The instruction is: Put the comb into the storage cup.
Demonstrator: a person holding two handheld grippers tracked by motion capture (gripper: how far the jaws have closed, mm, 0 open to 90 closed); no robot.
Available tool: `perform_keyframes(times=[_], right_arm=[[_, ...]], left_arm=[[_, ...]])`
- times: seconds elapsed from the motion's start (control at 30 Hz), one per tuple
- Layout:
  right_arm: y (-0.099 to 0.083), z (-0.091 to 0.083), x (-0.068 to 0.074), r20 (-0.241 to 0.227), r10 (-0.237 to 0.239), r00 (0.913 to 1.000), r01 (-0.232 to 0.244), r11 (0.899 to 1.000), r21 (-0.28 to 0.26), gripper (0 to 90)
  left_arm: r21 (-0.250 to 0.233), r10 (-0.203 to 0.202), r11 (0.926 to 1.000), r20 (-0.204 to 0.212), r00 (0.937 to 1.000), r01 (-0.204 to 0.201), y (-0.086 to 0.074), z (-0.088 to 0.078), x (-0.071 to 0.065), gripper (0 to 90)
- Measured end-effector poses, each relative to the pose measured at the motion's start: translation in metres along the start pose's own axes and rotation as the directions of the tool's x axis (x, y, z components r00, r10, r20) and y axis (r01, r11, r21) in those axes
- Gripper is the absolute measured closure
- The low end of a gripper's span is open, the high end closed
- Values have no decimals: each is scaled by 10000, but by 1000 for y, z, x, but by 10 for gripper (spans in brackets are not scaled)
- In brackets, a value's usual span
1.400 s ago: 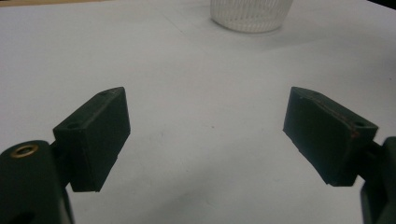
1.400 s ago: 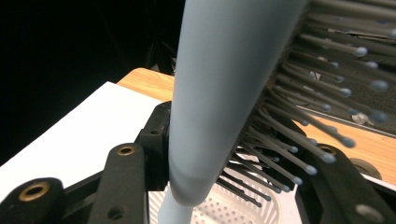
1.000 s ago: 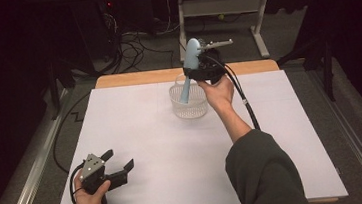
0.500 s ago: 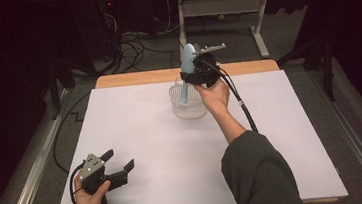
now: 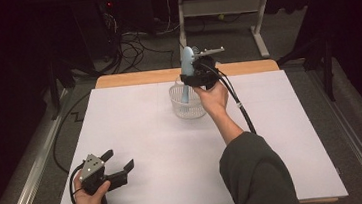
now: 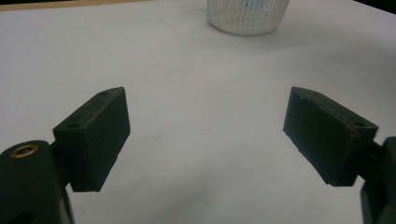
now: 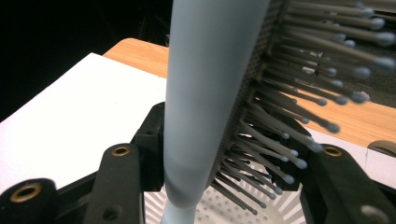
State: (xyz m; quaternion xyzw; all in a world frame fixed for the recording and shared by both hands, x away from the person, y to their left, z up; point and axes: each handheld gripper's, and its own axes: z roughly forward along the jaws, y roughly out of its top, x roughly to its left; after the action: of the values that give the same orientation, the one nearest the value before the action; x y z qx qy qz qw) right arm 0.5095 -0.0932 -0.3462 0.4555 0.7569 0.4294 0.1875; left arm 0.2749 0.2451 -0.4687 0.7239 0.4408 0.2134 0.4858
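worktop (image 5: 120,123): we see a white sheet over a wooden top; the basket stands on it toward the far edge, about the middle of its width.

basket (image 5: 187,100): our landmark, a white slatted tub, upright and open at the top. In the left gripper view its ribbed wall (image 6: 246,16) sits at the far end of bare white surface.

hairbrush (image 5: 187,76): pale blue, long axis close to upright, directly over the basket. Its handle end dips inside the rim while the bristled head stands above. In the right gripper view the handle (image 7: 205,93) runs down toward the basket's holed floor, bristles to one side.

right gripper (image 5: 197,73): just above the basket's far side, jaws clamped on the hairbrush near where head meets handle. It is the hand at the basket, so we judge any coming move is its own: straight down along the brush's axis.

left gripper (image 5: 117,169): well apart from the basket, at the near left part of the worktop, jaws spread wide with nothing between them, pointing roughly toward the basket.
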Motion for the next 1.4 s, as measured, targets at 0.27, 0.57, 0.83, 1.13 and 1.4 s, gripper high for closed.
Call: perform_keyframes(times=[0.27, 0.57, 0.83, 1.13, 1.4], right_arm=[[-2, 4, 0, 76, -13, 10000, 12, 10000, 70, 504], [-4, 6, 2, 98, 30, 9999, -30, 10000, 41, 503], [-6, 8, 3, 176, 41, 9998, -41, 10000, 35, 500], [-8, 10, 5, 175, -21, 9998, 18, 9999, 132, 495], [-12, 9, 3, 99, 94, 9999, -94, 10000, 11, 493]], left_arm=[[3, 22, 10000, -10, 10000, -22, 0, 0, 0, 156], [9, 51, 10000, -17, 10000, -51, 0, -1, 0, 156], [-9, 51, 10000, -52, 10000, -51, 0, -1, -1, 155], [-27, 74, 10000, -130, 9999, -74, 0, -2, -1, 153], [-44, 72, 10000, -149, 9999, -72, 0, -2, -1, 153]])
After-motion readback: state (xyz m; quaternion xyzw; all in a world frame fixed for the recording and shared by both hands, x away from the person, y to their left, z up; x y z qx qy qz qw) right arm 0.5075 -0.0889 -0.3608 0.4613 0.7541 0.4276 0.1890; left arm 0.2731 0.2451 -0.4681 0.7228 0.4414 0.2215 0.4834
